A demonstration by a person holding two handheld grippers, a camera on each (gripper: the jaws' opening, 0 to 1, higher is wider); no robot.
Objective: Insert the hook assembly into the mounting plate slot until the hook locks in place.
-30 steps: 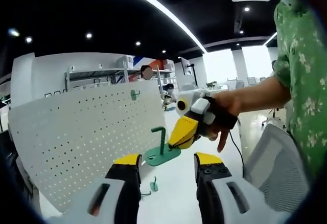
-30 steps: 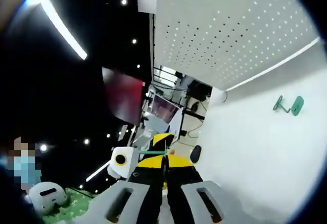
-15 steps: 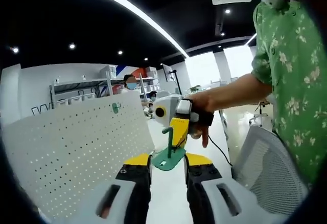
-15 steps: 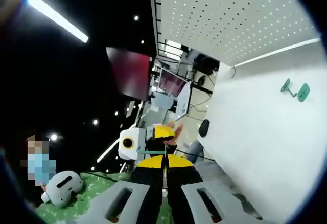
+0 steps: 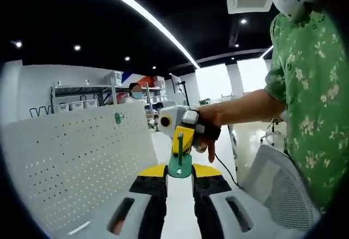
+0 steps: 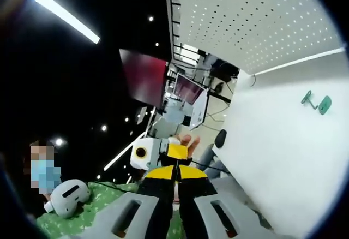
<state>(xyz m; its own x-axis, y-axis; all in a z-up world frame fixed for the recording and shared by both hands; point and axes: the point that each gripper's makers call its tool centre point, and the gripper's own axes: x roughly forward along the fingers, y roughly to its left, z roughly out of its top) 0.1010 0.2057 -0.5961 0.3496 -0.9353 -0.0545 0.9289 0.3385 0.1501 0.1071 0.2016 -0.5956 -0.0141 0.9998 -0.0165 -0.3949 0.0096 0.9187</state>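
in the left gripper view, the left gripper (image 5: 179,174) has its yellow-tipped jaws drawn close on the round green base of the hook (image 5: 179,162), which sits right between the tips. the hook's stem rises straight up from that base, along the line of the jaws and away from the tool. the right gripper (image 5: 183,136) meets it from the far side, nose to nose, its yellow tips at the stem's upper end; whether it truly clamps the stem cannot be told from here. in the right gripper view, the right gripper (image 6: 175,172) has its jaws nearly together with a thin green line between them, so it looks closed on the hook, and the left gripper (image 6: 178,150) sits just beyond its tips.

the pegboard (image 5: 76,157) stands to the left of the left gripper and slightly ahead, its face angled toward the tool, with a small green piece (image 5: 118,118) already hung near its top edge. the hook's long axis runs roughly parallel to the board's face, so it probably has to turn toward the holes before it can go in. the left gripper is the nearer to the board.

a spare hook (image 6: 315,102) lies on the white table (image 6: 272,157), well off to the right of the right gripper. open air lies between hook and board; the person's arm (image 5: 256,102) and a mesh chair (image 5: 283,187) crowd the right.
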